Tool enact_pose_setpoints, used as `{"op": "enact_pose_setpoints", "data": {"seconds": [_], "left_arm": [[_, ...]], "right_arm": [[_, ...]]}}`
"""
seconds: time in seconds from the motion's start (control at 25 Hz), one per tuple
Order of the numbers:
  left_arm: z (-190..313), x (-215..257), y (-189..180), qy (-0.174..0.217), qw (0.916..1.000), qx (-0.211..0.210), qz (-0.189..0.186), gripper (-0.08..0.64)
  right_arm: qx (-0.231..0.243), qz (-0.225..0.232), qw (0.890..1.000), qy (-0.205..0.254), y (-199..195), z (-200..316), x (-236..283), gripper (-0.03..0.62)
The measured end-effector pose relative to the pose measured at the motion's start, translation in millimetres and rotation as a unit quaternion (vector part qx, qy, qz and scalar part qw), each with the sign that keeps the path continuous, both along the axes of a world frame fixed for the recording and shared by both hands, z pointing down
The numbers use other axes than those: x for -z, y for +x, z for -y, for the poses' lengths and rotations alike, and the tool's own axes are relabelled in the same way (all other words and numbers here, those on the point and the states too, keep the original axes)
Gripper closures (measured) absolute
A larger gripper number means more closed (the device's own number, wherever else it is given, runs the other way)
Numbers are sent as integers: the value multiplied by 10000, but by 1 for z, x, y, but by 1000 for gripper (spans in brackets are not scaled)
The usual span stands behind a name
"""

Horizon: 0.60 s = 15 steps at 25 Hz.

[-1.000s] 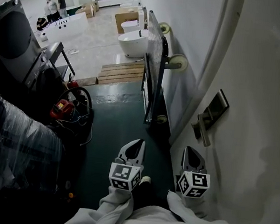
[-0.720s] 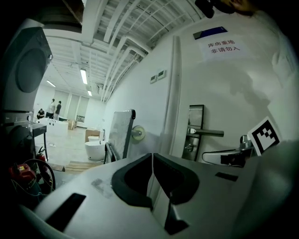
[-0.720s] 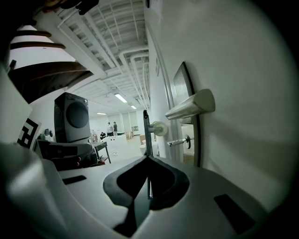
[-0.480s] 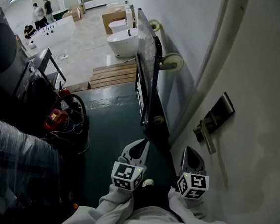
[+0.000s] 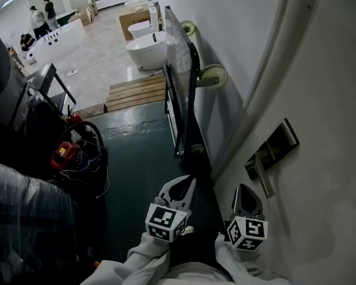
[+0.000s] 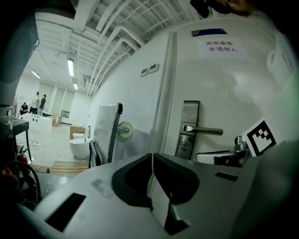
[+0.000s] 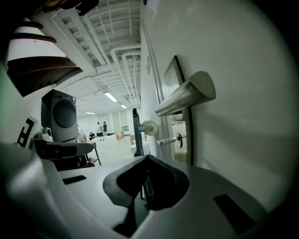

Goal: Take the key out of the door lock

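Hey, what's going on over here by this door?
A person stands beside a white door with a pair of tongs in each hand. The left tongs and right tongs are both shut, empty and held low, short of the lever handle and the lock below it. The lock is too small to tell whether a key is in it. Nothing is being touched yet.

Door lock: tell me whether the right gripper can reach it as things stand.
Probably yes: the right gripper is beside the door, short of the door lock, nothing between them. Its shut jaws would need opening first.
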<state>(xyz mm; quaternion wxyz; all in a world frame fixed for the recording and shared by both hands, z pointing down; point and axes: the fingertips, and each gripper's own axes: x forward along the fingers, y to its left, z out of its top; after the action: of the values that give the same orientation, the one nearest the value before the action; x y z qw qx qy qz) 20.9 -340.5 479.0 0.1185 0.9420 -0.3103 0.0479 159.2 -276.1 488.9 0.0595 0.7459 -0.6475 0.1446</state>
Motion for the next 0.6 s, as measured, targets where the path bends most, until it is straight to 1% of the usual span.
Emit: {"op": "enact_pose_setpoints", "data": {"seconds": [0.16, 0.32, 0.6], "left_arm": [[7, -6, 9, -109, 9999, -29, -45, 540], [6, -10, 24, -169, 9996, -220, -18, 540], [1, -11, 46, -331, 9983, -470, -54, 540]], "right_arm": [[-130, -22, 9999, -40, 12, -2, -2, 540], [-359, -17, 9993, -74, 28, -12, -3, 540], [-671, -63, 9976, -163, 42, -36, -2, 540]]}}
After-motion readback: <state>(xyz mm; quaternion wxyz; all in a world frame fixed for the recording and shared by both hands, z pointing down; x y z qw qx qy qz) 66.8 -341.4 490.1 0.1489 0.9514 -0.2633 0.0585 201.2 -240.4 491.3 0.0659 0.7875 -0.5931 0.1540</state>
